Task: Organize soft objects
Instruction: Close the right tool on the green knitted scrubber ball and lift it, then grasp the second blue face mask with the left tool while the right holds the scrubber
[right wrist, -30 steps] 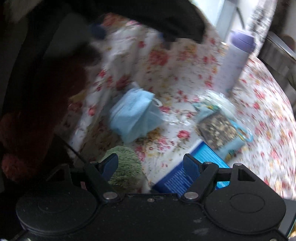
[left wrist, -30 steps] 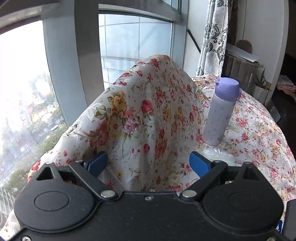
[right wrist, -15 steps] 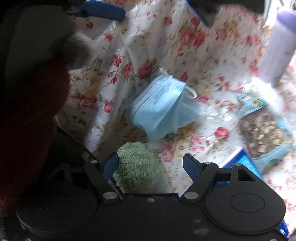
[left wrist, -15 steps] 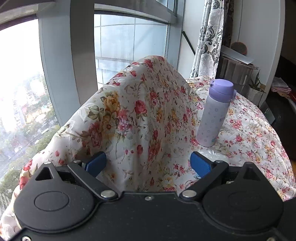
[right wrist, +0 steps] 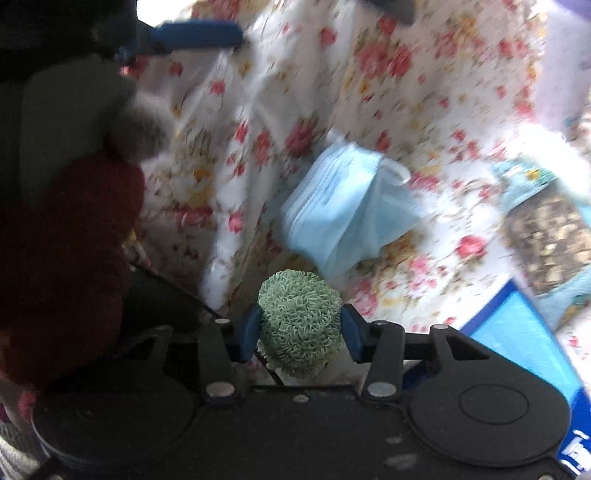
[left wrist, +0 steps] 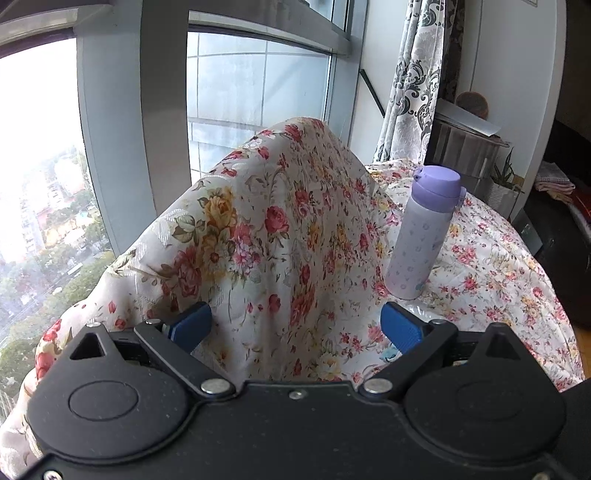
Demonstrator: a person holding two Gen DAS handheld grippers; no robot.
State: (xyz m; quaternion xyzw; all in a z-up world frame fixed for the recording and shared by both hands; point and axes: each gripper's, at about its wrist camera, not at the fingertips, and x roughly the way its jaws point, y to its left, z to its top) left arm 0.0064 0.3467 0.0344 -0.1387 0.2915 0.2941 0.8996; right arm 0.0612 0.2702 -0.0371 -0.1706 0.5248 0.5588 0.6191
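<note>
My right gripper (right wrist: 300,332) is shut on a fuzzy green ball (right wrist: 300,321), its blue pads pressing both sides. A light blue face mask (right wrist: 347,214) lies on the floral cloth (right wrist: 406,92) just beyond it. A dark red plush shape (right wrist: 74,251) fills the left of the right wrist view. My left gripper (left wrist: 295,325) is open and empty, facing a tall hump of the floral cloth (left wrist: 280,236). One of its blue fingers (right wrist: 199,33) shows at the top of the right wrist view.
A lilac bottle (left wrist: 424,232) stands upright on the cloth right of the hump. A clear bag of brown snacks (right wrist: 550,236) and a blue box (right wrist: 532,343) lie right of the mask. A window (left wrist: 255,92) and curtain (left wrist: 417,81) stand behind.
My right gripper has moved onto the green ball and closed on it. The left gripper has shifted slightly and stays open.
</note>
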